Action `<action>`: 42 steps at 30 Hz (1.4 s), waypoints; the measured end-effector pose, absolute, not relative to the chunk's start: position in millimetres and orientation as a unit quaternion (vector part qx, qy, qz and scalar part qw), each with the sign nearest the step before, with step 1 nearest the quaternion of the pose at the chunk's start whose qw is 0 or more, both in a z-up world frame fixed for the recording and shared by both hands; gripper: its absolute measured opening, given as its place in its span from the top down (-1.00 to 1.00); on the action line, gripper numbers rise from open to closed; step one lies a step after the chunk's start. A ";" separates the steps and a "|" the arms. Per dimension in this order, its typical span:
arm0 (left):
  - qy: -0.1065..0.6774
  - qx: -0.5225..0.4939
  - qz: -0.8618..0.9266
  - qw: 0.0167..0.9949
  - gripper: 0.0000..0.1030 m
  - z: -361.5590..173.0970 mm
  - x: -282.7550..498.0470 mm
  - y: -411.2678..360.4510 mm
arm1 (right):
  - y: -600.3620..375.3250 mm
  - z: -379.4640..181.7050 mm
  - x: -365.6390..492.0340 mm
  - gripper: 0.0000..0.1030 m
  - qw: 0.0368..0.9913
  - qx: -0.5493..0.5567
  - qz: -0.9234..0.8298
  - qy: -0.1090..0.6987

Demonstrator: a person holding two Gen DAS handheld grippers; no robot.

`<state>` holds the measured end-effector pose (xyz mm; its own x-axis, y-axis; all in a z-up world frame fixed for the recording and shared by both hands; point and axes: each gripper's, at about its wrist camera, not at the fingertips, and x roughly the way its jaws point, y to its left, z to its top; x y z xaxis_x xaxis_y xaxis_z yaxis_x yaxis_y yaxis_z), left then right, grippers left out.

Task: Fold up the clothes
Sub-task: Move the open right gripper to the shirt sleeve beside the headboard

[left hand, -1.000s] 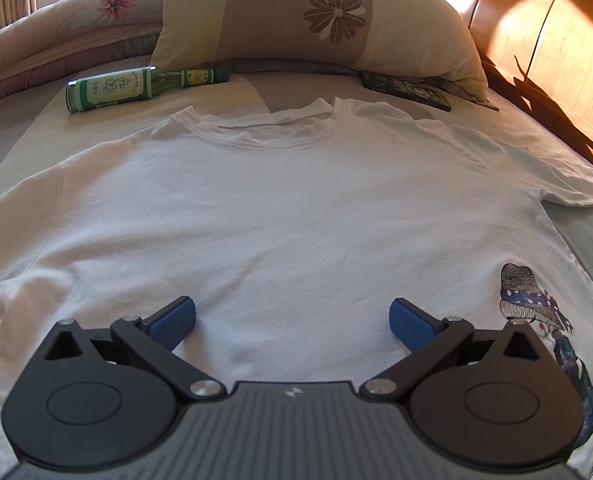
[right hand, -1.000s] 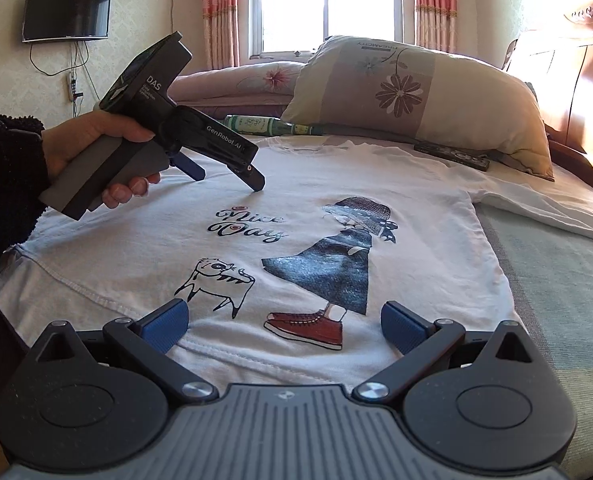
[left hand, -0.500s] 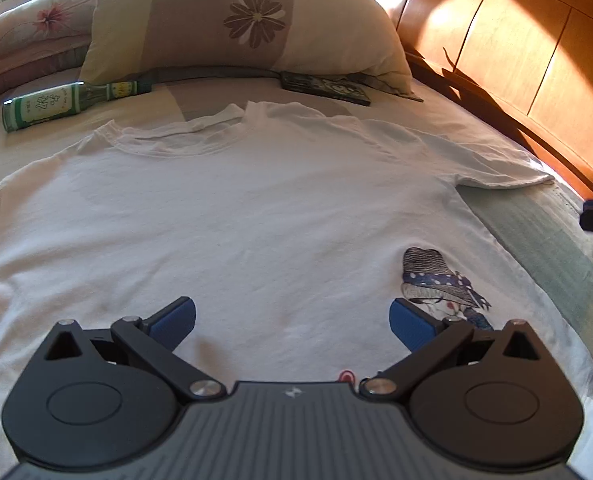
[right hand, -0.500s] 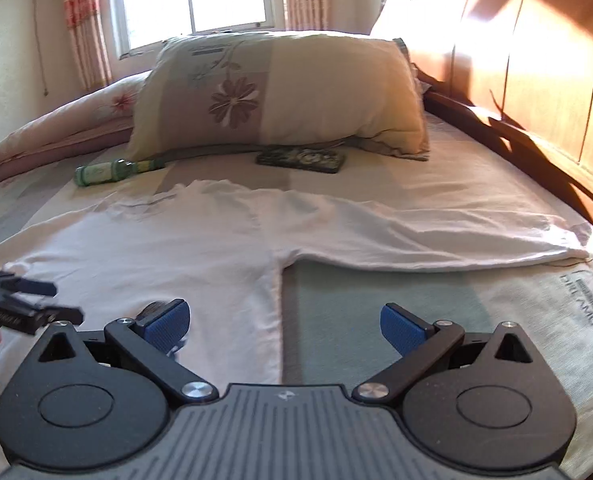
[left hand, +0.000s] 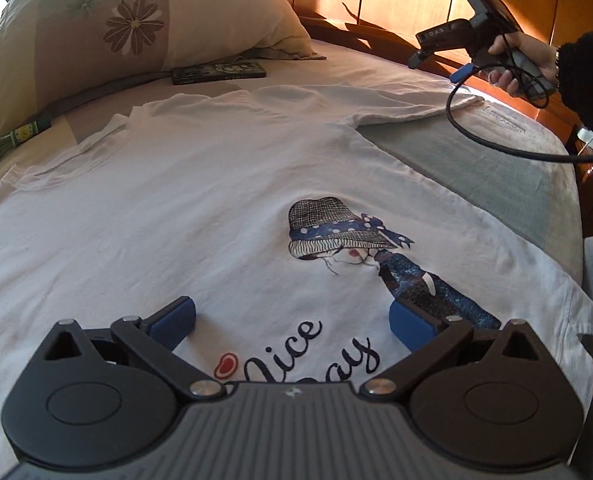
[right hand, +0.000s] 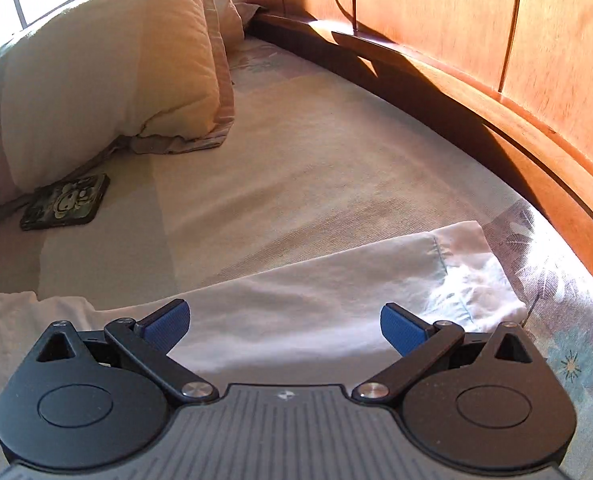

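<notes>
Holding left gripper (left hand: 292, 320): I have its jaws spread wide over the print, gripping nothing.
Right gripper (right hand: 282, 326): jaws wide apart, empty, above the far-right sleeve (right hand: 336, 296).
T-shirt (left hand: 176, 216): white, spread flat on the bed (right hand: 296, 160), print side up, collar toward the pillow (left hand: 136, 20).
Near the pillow: a dark flat case (left hand: 218, 72); a green bottle (left hand: 0, 148) at far left.
Right hand (left hand: 524, 64): grips its tool above the sleeve.

T-shirt (left hand: 184, 216) flat on bed (left hand: 496, 168); pillow (left hand: 136, 28), bottle (left hand: 0, 148) behind it.
</notes>
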<state>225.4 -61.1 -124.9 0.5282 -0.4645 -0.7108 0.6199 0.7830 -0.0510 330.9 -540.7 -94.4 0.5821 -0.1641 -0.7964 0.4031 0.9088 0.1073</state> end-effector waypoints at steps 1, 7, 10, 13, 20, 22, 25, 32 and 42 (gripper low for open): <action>0.369 0.111 -0.316 0.867 -0.99 -126.0 224.0 -63.2 | -537.8 -102.0 339.8 -1.00 0.874 0.127 -0.161 0.440; 0.356 0.130 -0.329 0.865 -0.99 -130.8 218.0 -69.3 | -543.2 -129.3 363.3 -1.00 0.860 0.087 -0.198 0.461; 0.352 0.129 -0.331 0.866 -0.99 -131.6 218.0 -68.6 | -570.4 -132.0 364.7 -1.00 0.859 0.109 -0.251 0.432; 0.350 0.126 -0.332 0.867 -0.99 -132.3 219.6 -67.7 | -585.3 -132.5 366.6 -1.00 0.857 0.113 -0.280 0.419; 0.350 0.126 -0.331 0.867 -0.99 -132.1 219.3 -67.6 | -539.3 -108.9 362.7 -1.00 0.869 0.105 -0.218 0.431; 0.350 0.126 -0.330 0.867 -0.99 -132.2 219.0 -67.9 | -506.0 -101.6 365.4 -1.00 0.876 0.090 -0.165 0.445; 0.350 0.126 -0.330 0.868 -0.99 -132.3 219.2 -67.9 | -469.4 -107.9 381.6 -1.00 0.863 0.055 -0.138 0.484; 0.353 0.117 -0.323 0.870 -0.99 -128.4 221.6 -65.0 | -477.0 -130.9 419.4 -1.00 0.863 0.066 -0.202 0.459; 0.339 0.092 -0.288 0.891 -0.99 -108.4 228.6 -41.6 | -426.3 -96.9 402.2 -1.00 0.882 0.056 -0.109 0.456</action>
